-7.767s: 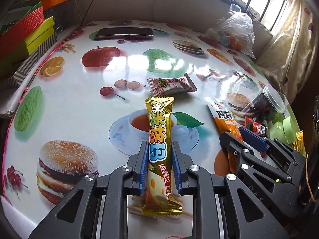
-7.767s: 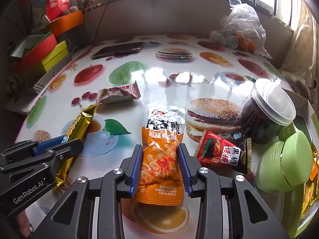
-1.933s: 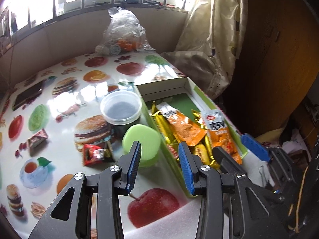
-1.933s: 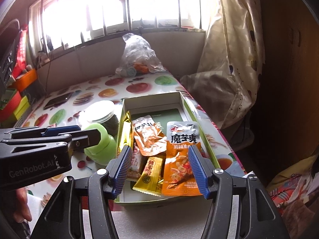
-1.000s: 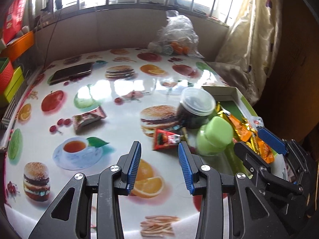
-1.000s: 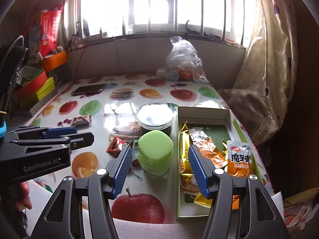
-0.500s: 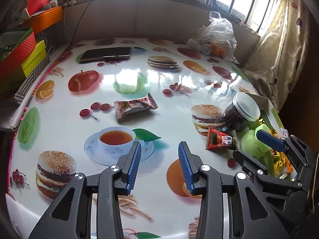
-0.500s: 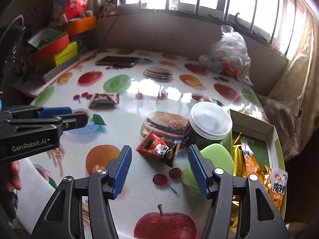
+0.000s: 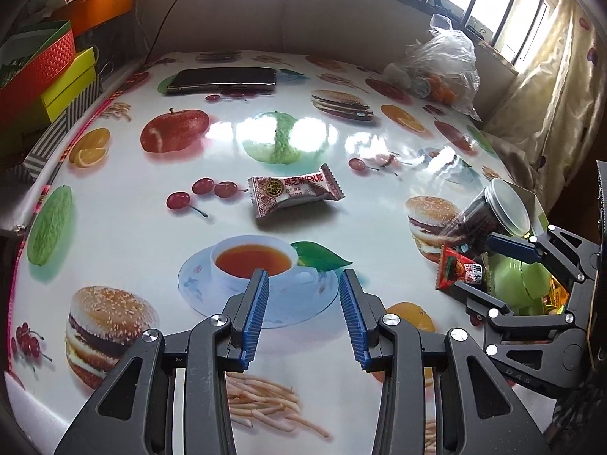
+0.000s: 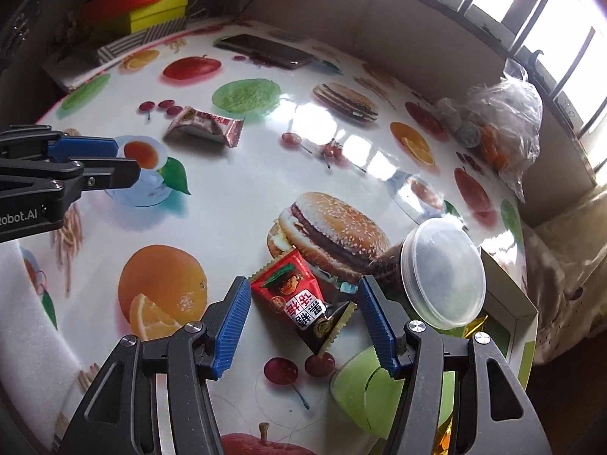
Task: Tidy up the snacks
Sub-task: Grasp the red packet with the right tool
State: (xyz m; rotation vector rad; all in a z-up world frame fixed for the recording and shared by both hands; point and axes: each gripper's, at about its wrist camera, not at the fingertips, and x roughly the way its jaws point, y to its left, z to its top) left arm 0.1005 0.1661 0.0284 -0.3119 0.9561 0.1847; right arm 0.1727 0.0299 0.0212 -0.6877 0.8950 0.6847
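Observation:
A brown-and-white wrapped snack (image 9: 294, 191) lies on the fruit-print table, ahead of my open, empty left gripper (image 9: 303, 280); it also shows in the right wrist view (image 10: 205, 125). A red triangular snack packet (image 10: 299, 295) lies between the open jaws of my right gripper (image 10: 303, 292), which is empty and hovers low over it. The packet also shows at the right of the left wrist view (image 9: 459, 271). The green snack box (image 10: 508, 303) at the right holds gold-wrapped snacks.
A clear-lidded dark jar (image 10: 436, 269) and a green round container (image 10: 371, 390) stand beside the right gripper. A phone (image 9: 224, 77) lies at the far side. A plastic bag (image 9: 440, 64) sits at the back right. Coloured boxes (image 9: 45, 64) are stacked at the left.
Both grippers have moved forward and down toward the table. The left one has closed in on the brown-and-white snack, the right one on the red packet. Both stay open.

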